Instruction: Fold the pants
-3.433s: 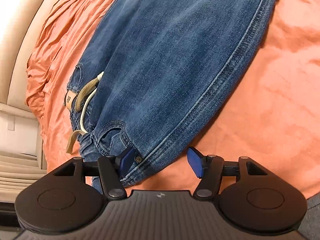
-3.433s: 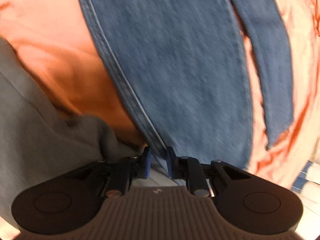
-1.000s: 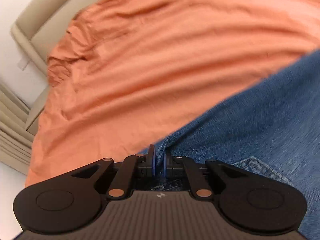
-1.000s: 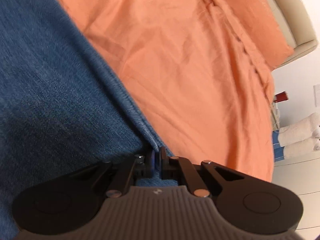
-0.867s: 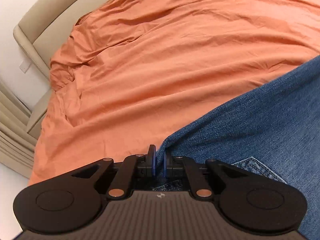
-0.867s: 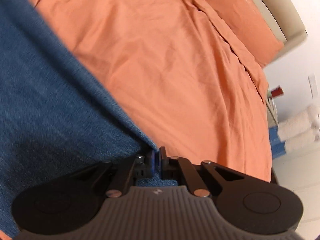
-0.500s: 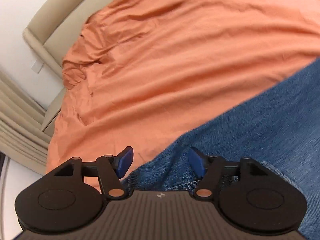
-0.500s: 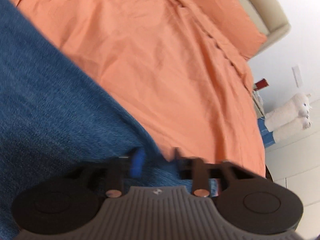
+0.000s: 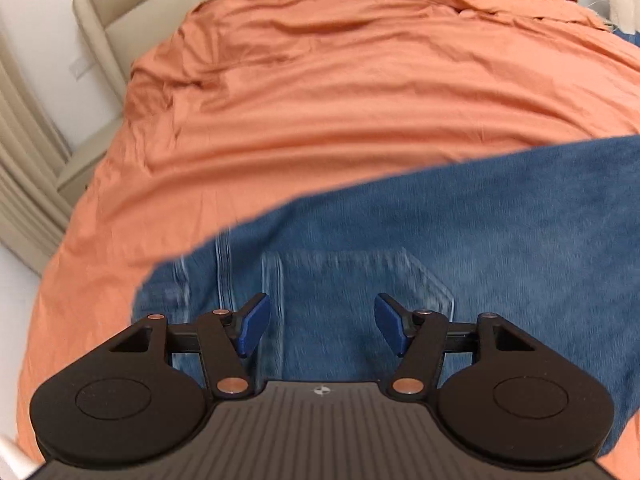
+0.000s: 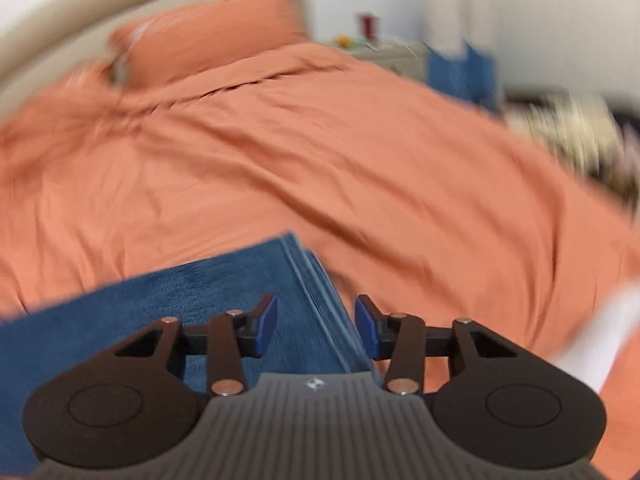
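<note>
Now both released: left hand-held gripper jaws wide apart over the jeans back pocket, right hand-held gripper jaws just narrowing, empty, over stacked hems. Jeans lie folded on the bed, long axis running between both hands, equally near

Both wrist cameras look steeply down over their own fingers, close above the jeans; both share the orange bedspread beyond.

Black claw, blue pads
</note>
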Motion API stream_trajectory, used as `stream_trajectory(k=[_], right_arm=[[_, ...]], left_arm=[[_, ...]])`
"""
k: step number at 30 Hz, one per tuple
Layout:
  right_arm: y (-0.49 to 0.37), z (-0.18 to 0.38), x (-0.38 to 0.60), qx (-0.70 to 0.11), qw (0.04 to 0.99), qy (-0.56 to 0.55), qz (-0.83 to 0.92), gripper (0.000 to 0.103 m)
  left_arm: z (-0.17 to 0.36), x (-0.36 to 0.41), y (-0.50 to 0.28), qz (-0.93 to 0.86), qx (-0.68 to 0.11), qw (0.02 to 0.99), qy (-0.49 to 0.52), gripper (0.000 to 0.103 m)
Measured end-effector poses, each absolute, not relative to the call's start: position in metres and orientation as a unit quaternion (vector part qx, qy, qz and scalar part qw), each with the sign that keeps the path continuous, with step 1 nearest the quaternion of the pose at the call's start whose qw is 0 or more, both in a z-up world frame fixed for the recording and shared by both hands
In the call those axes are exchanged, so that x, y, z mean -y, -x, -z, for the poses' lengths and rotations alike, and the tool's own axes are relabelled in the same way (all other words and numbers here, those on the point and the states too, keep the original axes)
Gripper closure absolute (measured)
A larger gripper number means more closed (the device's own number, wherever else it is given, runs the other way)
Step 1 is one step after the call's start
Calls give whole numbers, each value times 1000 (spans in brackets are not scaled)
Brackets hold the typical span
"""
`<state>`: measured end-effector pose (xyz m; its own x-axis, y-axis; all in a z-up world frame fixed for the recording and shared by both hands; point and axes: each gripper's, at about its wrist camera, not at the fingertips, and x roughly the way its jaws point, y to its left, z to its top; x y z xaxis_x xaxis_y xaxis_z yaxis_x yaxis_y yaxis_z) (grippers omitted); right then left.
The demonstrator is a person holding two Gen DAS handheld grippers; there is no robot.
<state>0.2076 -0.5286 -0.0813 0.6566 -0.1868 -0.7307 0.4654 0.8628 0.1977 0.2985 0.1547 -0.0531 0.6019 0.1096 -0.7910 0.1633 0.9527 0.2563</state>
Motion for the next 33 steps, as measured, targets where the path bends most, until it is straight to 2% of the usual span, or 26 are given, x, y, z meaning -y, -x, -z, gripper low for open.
stream_trajectory(k=[5, 11, 12, 13, 14, 15, 19, 21, 28, 33], right_arm=[[-170, 123, 557, -338, 853, -353, 183, 67], [-179, 163, 562, -332, 820, -431, 178, 70], [-179, 168, 563, -330, 815, -442, 179, 75], [-181, 170, 564, -326, 811, -452, 179, 93], [-182, 171, 565, -322, 809, -460, 176, 101], [-182, 168, 565, -318, 810, -463, 172, 103], [-168, 119, 559, -247, 854, -435, 143, 103], [-162, 108, 555, -246, 866, -410, 150, 103], [-157, 172, 561, -276, 838, -430, 192, 103], [-158, 184, 560, -286, 841, -416, 193, 103]], left_arm=[[67, -161, -292, -3, -466, 877, -118, 37], [85, -167, -293, -27, -491, 865, -102, 40], [87, -167, -294, -28, -492, 864, -103, 40], [88, -166, -294, -29, -492, 864, -104, 40], [89, -166, -294, -30, -494, 863, -104, 43], [89, -165, -295, -30, -495, 862, -107, 45], [92, -164, -296, -26, -499, 858, -117, 50], [95, -166, -298, -23, -502, 857, -118, 52], [96, -167, -301, -15, -503, 855, -126, 52], [82, -167, -289, -7, -481, 867, -129, 49]])
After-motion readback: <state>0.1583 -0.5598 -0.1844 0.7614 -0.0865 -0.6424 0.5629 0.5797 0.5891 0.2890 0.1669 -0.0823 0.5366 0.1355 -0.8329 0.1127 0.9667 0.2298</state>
